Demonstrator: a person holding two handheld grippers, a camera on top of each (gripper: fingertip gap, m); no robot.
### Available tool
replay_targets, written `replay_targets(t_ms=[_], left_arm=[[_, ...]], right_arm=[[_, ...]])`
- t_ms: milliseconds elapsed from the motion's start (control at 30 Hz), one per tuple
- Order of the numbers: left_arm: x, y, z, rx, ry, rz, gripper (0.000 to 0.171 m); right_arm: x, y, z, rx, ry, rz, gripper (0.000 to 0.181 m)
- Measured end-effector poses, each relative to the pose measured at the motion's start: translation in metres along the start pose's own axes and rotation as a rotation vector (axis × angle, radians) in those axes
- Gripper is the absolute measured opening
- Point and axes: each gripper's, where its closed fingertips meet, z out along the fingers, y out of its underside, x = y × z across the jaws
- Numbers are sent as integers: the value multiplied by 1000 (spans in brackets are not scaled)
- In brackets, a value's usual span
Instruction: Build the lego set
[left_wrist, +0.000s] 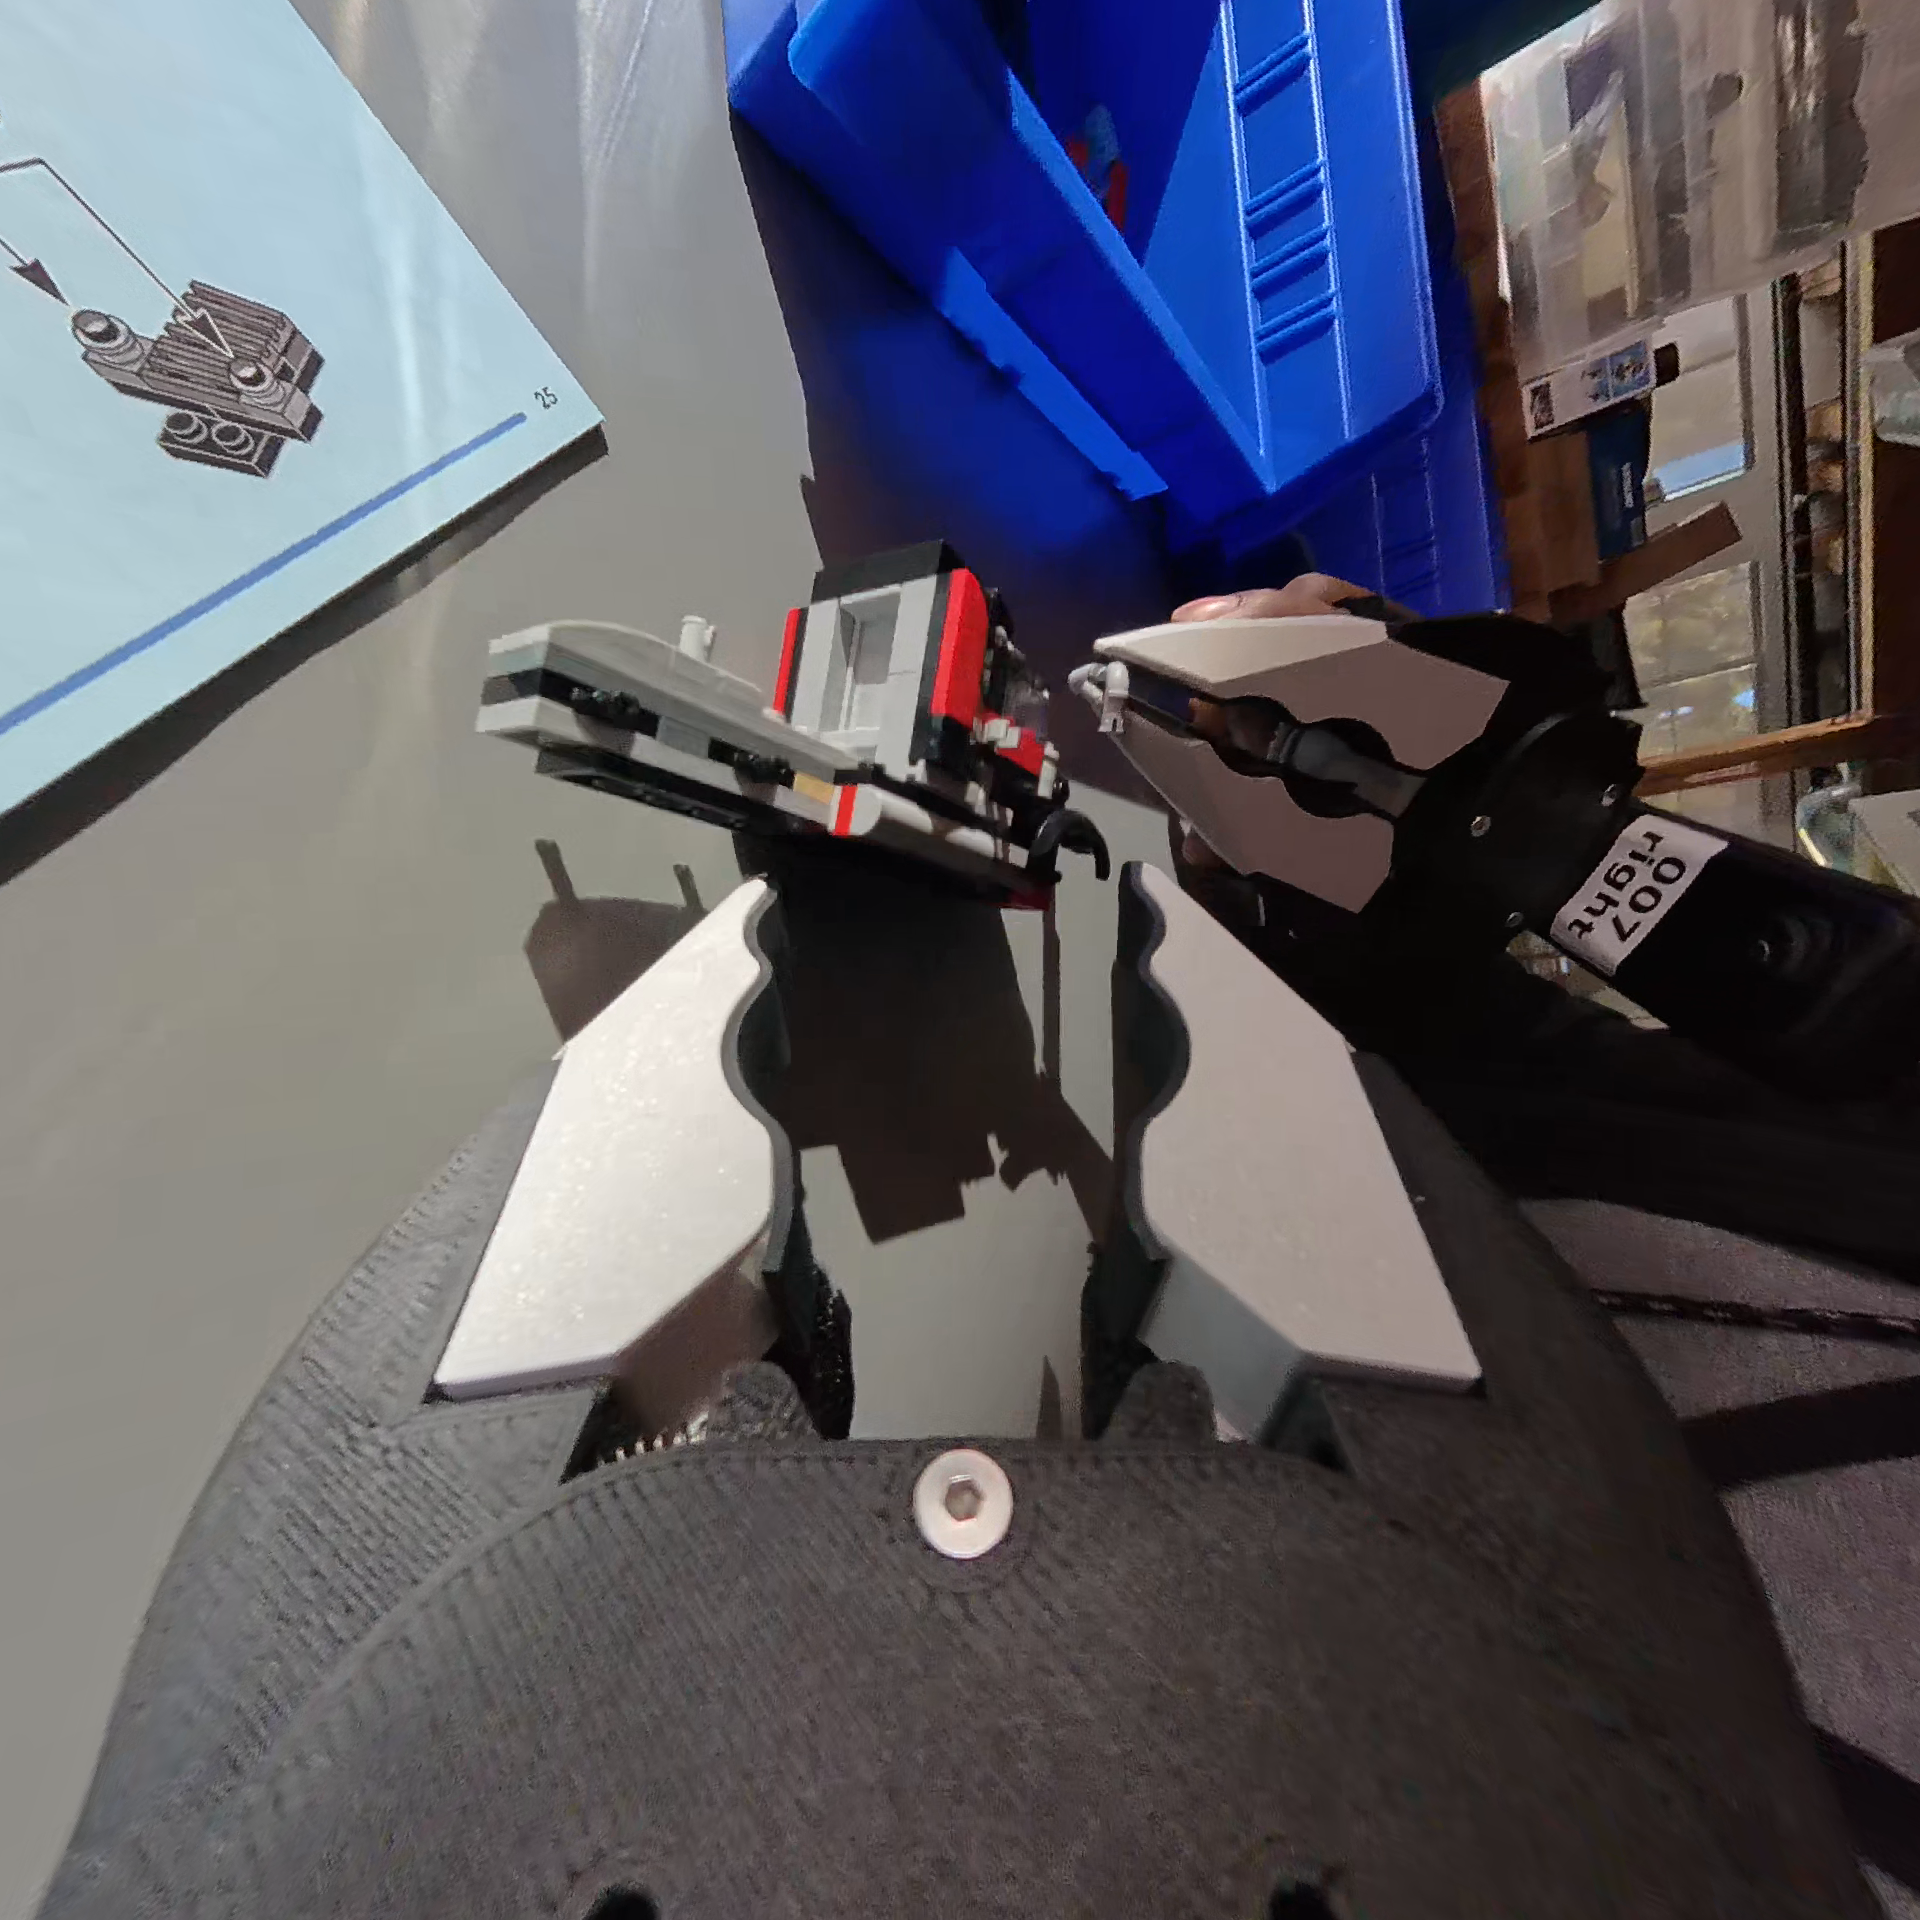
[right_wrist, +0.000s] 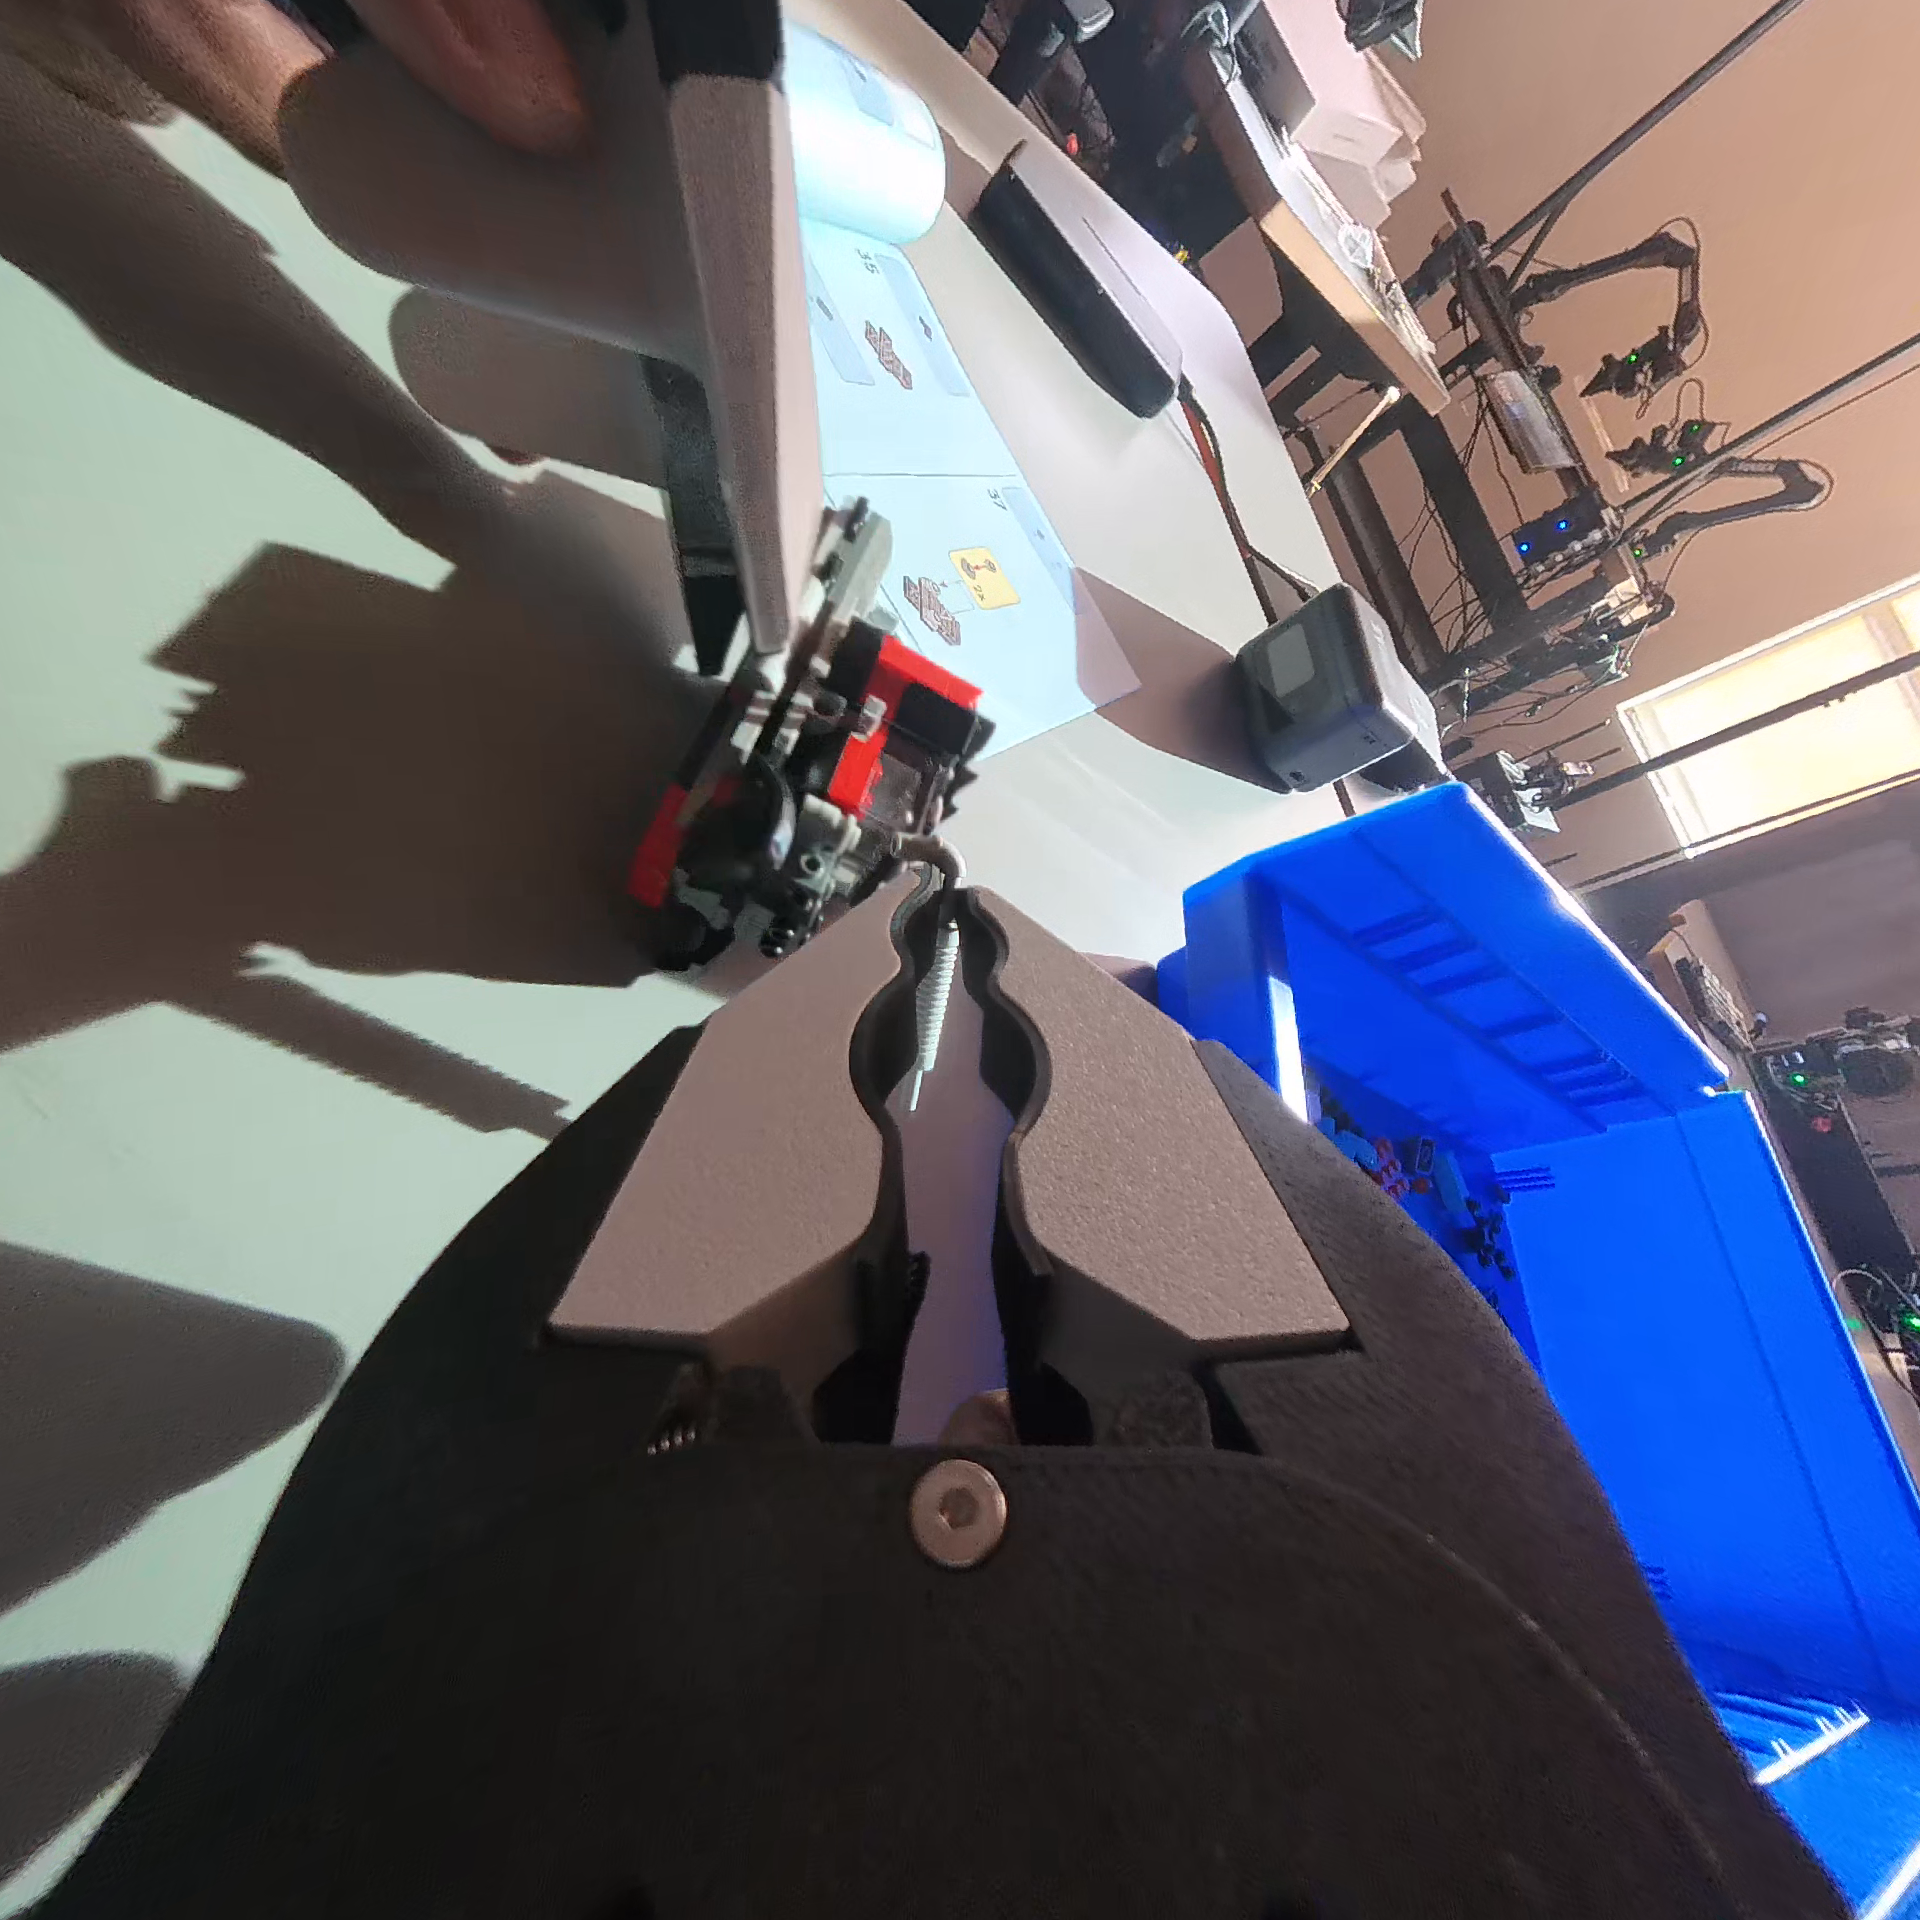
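Observation:
A red, black and grey lego truck hangs tilted above the table, with its shadow below it. My left gripper grips its underside between the fingertips. In the right wrist view the truck sits at the tip of the left gripper's finger. My right gripper is shut on a thin light grey hooked piece. The hook end is just off the truck's cab end. The right gripper and the piece also show in the left wrist view, right of the cab.
An open instruction booklet lies on the grey table, far side. Blue bins with loose bricks stand to the right. A small black box and a long black object lie near the table's edge. Some 6 cm of space lies between my two pairs of fingers.

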Motion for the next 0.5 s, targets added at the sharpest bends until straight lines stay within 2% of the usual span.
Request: replay_targets(t_ms=[167,267,333,400,500], left_arm=[[-3,8,-22,-57,-40,85,59],[18,-5,-33,36,-6,170,46],[41,-18,-34,131,74,235,36],[55,-28,-29,199,136,256,33],[62,-28,-16,202,192,259,33]], right_arm=[[5,-9,-4,30,35,-1,4],[10,-19,-8,59,81,-21,4],[12,-28,-10,88,129,-66,3],[12,-34,-12,101,180,-142,3],[10,-43,-15,111,242,-246,4]])
